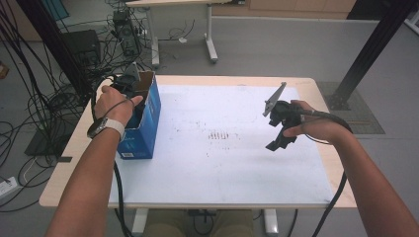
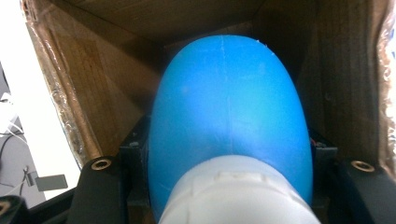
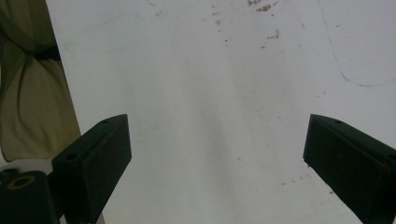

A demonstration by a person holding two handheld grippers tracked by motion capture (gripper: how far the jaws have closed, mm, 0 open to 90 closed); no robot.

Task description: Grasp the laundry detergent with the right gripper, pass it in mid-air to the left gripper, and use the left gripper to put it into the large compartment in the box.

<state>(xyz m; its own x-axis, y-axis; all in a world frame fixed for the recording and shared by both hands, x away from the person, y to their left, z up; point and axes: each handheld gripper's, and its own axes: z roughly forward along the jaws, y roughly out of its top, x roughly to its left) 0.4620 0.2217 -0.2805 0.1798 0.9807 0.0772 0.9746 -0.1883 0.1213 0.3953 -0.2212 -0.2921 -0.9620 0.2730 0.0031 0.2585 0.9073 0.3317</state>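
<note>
Gripping one blue bottle point(image 2: 229, 121) inside one box point(image 1: 146, 116): left gripper point(image 1: 126, 84).

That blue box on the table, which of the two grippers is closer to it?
The left. The left gripper is down in the open top of the blue box, clamped on a blue bottle. The right gripper hovers far across the white mat.

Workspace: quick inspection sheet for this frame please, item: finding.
Surface: wooden table with stained white mat.
Job's things: blue plastic bottle with white cap inside open blue cardboard box at the mat's left edge.
Clutter: nothing seen.
Grippers: left gripper in the box, clamped on the bottle; right gripper open above bare mat.
Cables: tangled black cables on the floor, left.
Surroundings: second table behind.
</note>
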